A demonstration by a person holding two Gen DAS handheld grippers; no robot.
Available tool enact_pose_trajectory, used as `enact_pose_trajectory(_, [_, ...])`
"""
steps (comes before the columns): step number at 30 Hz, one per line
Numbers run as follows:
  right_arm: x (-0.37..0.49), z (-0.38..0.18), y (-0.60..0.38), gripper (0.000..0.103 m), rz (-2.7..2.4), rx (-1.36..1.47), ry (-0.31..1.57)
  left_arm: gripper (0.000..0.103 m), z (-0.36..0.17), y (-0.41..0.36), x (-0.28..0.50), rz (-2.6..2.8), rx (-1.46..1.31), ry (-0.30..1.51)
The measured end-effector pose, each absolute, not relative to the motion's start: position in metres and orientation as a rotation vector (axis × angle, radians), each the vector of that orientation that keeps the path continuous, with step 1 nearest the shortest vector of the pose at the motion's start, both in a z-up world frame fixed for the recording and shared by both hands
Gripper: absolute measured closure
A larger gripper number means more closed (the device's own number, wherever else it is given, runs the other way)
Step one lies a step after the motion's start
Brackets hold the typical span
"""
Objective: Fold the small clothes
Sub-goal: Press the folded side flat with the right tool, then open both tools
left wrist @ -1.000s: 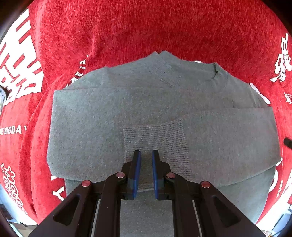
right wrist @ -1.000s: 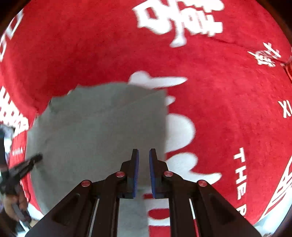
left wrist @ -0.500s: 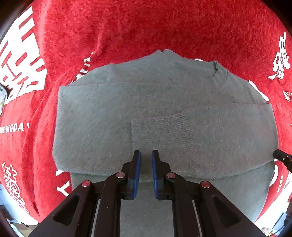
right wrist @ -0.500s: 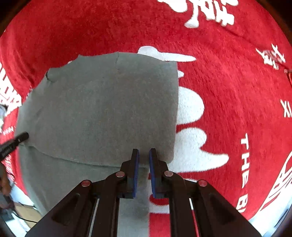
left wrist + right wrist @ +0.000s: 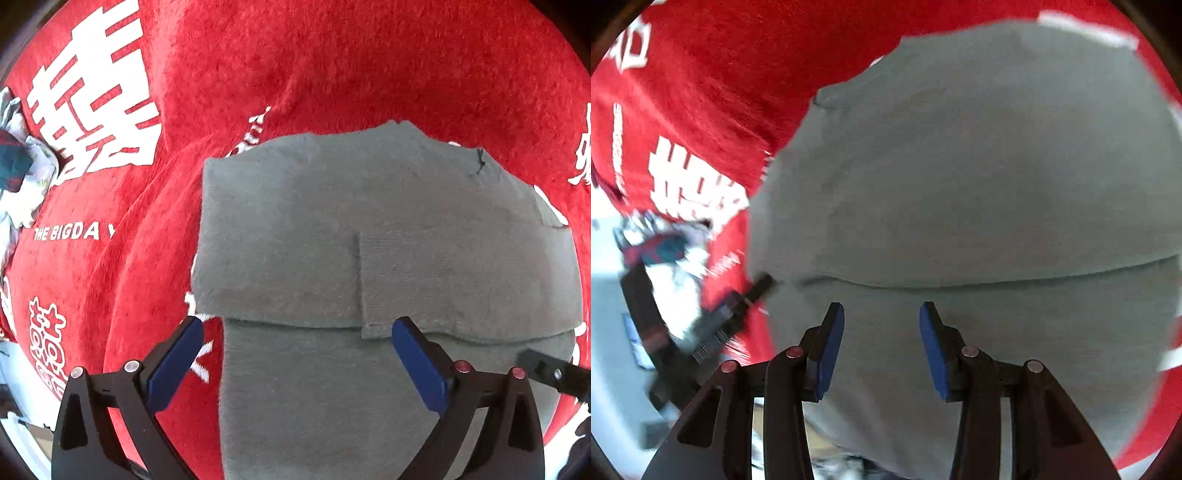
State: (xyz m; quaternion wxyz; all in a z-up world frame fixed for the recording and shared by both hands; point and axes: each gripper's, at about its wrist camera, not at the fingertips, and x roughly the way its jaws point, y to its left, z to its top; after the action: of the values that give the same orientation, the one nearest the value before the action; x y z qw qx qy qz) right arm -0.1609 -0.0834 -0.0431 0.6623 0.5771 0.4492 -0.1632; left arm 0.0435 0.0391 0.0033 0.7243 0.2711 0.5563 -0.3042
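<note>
A gray sweater (image 5: 369,258) lies flat on a red blanket (image 5: 332,66) with white letters. Its top part is folded down over the bottom part. The left gripper (image 5: 297,343) has its blue fingers spread wide, holding nothing, over the fold edge at 6 o'clock. The right gripper (image 5: 881,332) is spread too, over the sweater (image 5: 979,184). A bundle of other clothes (image 5: 18,166) sits at 9 o'clock.

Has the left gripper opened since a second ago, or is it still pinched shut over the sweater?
Yes. The left gripper has opened: its blue pads, earlier nearly touching, now spread wide across the grey sweater's folded edge.
</note>
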Motion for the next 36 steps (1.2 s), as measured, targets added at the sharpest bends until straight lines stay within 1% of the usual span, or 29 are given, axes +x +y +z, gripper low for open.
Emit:
enact_pose_trajectory(4, [-0.132, -0.069, -0.083, 0.057, -0.363, 1.481, 0.946, 0.001, 0.003, 0.047, 0.049, -0.645, 0.58, 1.249])
enact_pose_trajectory(5, [-0.13, -0.071, -0.084, 0.059, -0.358, 1.508, 0.933, 0.001, 0.003, 0.049, 0.051, -0.639, 0.576, 1.254])
enact_pose_trajectory(6, [-0.126, -0.075, -0.084, 0.068, -0.359, 1.539, 0.907, 0.001, 0.002, 0.051, 0.054, -0.638, 0.569, 1.264])
enact_pose_trajectory(7, [-0.124, -0.076, -0.082, 0.098, -0.361, 1.545, 0.902, 0.001, 0.001, 0.053, 0.056, -0.639, 0.563, 1.274])
enact_pose_trajectory(8, [-0.119, -0.078, -0.081, 0.101, -0.361, 1.55, 0.904, 0.001, 0.0, 0.054, 0.057, -0.637, 0.56, 1.281])
enact_pose_trajectory(12, [-0.11, -0.07, -0.078, 0.101, -0.321, 1.53, 0.881, 0.001, -0.002, 0.06, 0.064, -0.636, 0.564, 1.288])
enact_pose_trajectory(16, [-0.096, -0.078, -0.068, 0.101, -0.319, 1.484, 0.985, 0.001, -0.005, 0.063, 0.065, -0.624, 0.562, 1.307])
enact_pose_trajectory(17, [-0.094, -0.078, -0.066, 0.1, -0.316, 1.476, 1.002, 0.001, -0.006, 0.064, 0.065, -0.619, 0.566, 1.314])
enact_pose_trajectory(20, [-0.094, -0.069, -0.061, 0.099, -0.319, 1.391, 1.056, 0.001, -0.005, 0.063, 0.063, -0.628, 0.571, 1.317])
enact_pose_trajectory(26, [-0.124, -0.039, -0.069, 0.099, -0.347, 1.259, 1.103, 0.001, -0.002, 0.06, 0.055, -0.645, 0.594, 1.327])
enact_pose_trajectory(32, [-0.166, -0.018, -0.09, 0.099, -0.436, 1.193, 1.114, 0.001, 0.004, 0.056, 0.046, -0.662, 0.611, 1.341])
enact_pose_trajectory(33, [-0.173, -0.015, -0.094, 0.097, -0.452, 1.186, 1.116, 0.001, 0.005, 0.055, 0.044, -0.666, 0.616, 1.341])
enact_pose_trajectory(34, [-0.18, -0.012, -0.098, 0.09, -0.466, 1.179, 1.116, 0.001, 0.006, 0.054, 0.041, -0.671, 0.62, 1.343])
enact_pose_trajectory(35, [-0.187, -0.009, -0.102, 0.074, -0.48, 1.17, 1.117, 0.001, 0.007, 0.053, 0.038, -0.678, 0.623, 1.346])
enact_pose_trajectory(36, [-0.191, -0.007, -0.103, 0.063, -0.49, 1.163, 1.118, 0.001, 0.008, 0.051, 0.036, -0.682, 0.625, 1.348])
